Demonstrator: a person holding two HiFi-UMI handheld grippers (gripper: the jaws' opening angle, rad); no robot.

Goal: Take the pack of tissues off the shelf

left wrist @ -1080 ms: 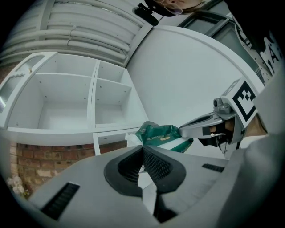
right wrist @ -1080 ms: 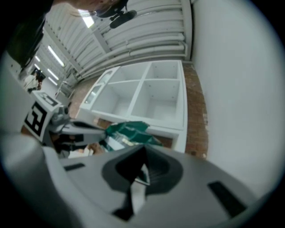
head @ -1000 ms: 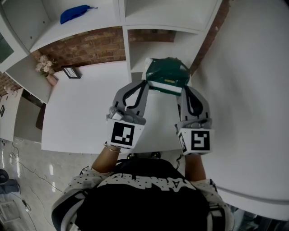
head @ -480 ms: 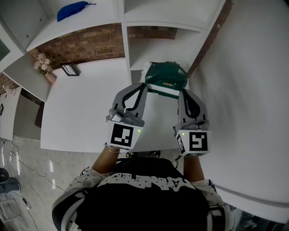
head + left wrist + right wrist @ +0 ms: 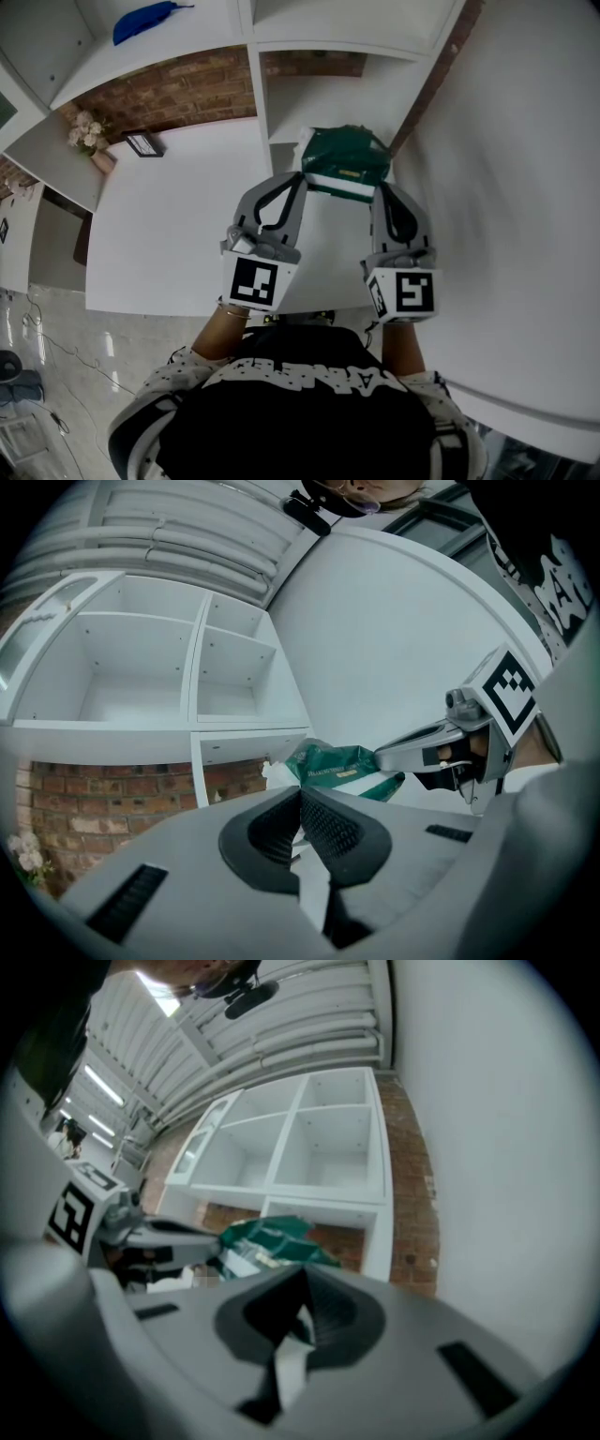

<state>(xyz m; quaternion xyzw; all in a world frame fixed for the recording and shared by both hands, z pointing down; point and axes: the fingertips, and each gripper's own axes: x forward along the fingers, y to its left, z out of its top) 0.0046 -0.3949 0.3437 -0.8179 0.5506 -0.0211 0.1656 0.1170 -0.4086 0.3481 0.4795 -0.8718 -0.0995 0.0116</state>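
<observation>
Left gripper (image 5: 300,178) and right gripper (image 5: 379,189) each clamp shut on a white end of the green pack of tissues (image 5: 345,159), held at the white shelf's (image 5: 262,98) front. The print on its label is too small to read.

The pack of tissues (image 5: 345,157) is wrapped in glossy, crinkled film; rough brick wall (image 5: 178,94) is seen at ten o'clock.
</observation>
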